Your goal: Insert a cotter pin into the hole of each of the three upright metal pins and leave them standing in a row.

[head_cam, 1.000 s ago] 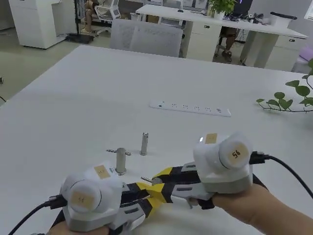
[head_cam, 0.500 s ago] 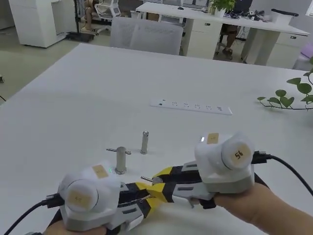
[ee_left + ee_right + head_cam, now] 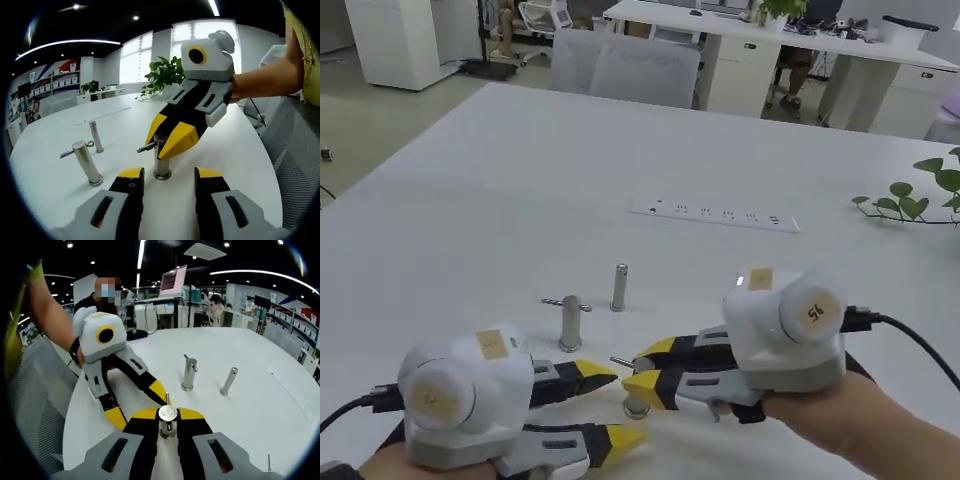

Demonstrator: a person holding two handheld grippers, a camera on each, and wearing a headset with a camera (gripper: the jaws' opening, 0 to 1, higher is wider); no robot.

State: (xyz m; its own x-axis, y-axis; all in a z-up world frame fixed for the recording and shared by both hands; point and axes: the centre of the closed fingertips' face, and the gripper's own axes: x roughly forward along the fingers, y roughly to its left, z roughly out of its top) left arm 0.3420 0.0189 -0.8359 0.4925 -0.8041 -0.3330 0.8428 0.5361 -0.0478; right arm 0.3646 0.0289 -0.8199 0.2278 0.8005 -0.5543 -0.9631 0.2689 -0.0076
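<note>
Though the head view buries the grip behind yellow tips, the right gripper view shows the right claw (image 3: 168, 421) closed snug round the nearest upright silver metal pin (image 3: 167, 413) on the white tabletop (image 3: 240, 410). The left gripper view catches the thin cotter pin (image 3: 146, 147) poking out sideways. The left claw (image 3: 170, 174) gapes wide, holding nothing.
</note>
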